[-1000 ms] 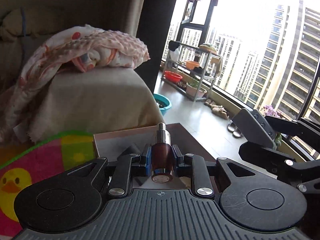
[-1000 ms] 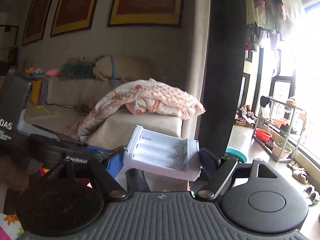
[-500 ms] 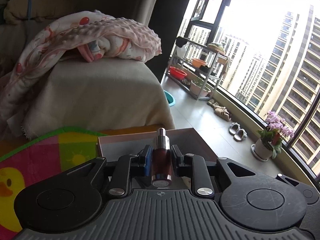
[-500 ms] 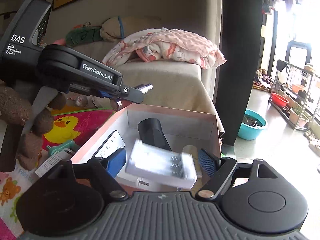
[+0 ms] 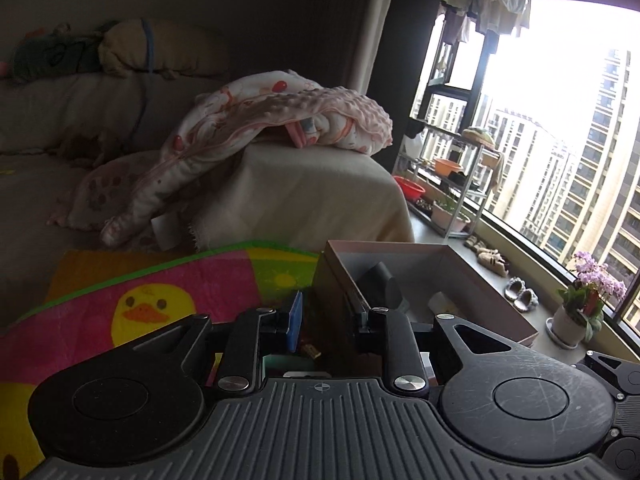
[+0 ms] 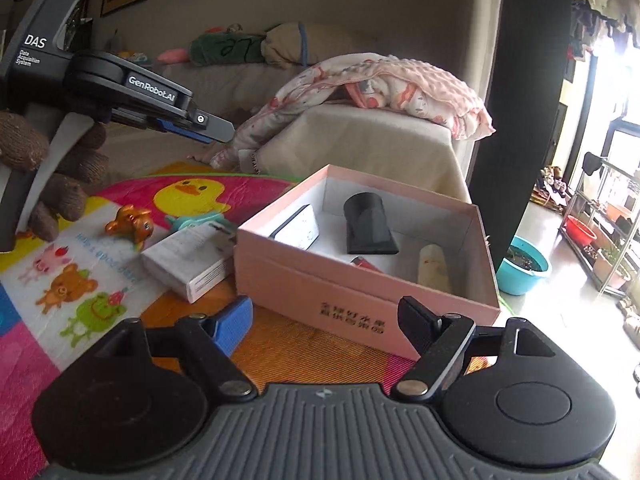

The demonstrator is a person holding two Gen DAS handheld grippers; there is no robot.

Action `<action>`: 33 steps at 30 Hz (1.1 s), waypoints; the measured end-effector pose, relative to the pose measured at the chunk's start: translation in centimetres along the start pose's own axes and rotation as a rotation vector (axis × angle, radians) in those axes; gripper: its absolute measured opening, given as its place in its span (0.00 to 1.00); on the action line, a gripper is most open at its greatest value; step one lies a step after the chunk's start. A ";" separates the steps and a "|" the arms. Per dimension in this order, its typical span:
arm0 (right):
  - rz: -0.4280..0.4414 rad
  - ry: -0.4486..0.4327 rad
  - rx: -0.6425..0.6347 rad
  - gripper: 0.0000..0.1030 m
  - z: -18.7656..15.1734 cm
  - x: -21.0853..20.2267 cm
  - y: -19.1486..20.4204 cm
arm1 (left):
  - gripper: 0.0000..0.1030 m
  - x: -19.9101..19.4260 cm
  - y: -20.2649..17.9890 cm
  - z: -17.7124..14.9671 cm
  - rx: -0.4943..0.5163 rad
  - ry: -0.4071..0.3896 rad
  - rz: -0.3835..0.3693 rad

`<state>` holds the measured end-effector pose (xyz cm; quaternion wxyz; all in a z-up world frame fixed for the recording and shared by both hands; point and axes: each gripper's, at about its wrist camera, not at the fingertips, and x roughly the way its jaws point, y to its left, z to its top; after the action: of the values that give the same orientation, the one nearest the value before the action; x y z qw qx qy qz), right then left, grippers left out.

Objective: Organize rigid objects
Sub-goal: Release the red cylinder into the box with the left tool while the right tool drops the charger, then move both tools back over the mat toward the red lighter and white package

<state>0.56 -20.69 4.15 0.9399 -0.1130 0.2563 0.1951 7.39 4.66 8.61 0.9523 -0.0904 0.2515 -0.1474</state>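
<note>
A pink cardboard box (image 6: 320,280) stands open on the colourful play mat; it also shows in the left wrist view (image 5: 492,292). Inside lie a black nozzle (image 6: 368,224), a white device (image 6: 298,230), a red item (image 6: 362,263) and a cream piece (image 6: 432,264). My right gripper (image 6: 326,320) is open and empty, just in front of the box's near wall. My left gripper (image 5: 328,318) is open and empty, above the mat at the box's left side; it appears in the right wrist view (image 6: 212,126) high at the left.
On the mat (image 6: 80,280) left of the box lie a white carton (image 6: 188,264), a golden toy figure (image 6: 130,222) and a teal item (image 6: 184,222). A sofa with a pink blanket (image 6: 400,88) stands behind. A teal basin (image 6: 524,268) sits on the floor at right.
My left gripper opened and no longer holds the brown metal-tipped piece. My right gripper opened, let go of the white battery holder and drew back from over the box.
</note>
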 end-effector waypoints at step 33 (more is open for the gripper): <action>0.028 0.040 -0.032 0.78 -2.0 -0.8 3.7 | 0.21 11.5 2.9 -0.6 -0.029 0.373 0.020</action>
<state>-2.56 -18.22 2.43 0.9298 -0.1284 0.2733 0.2103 17.29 3.55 2.18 0.8892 -0.0725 0.4266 -0.1484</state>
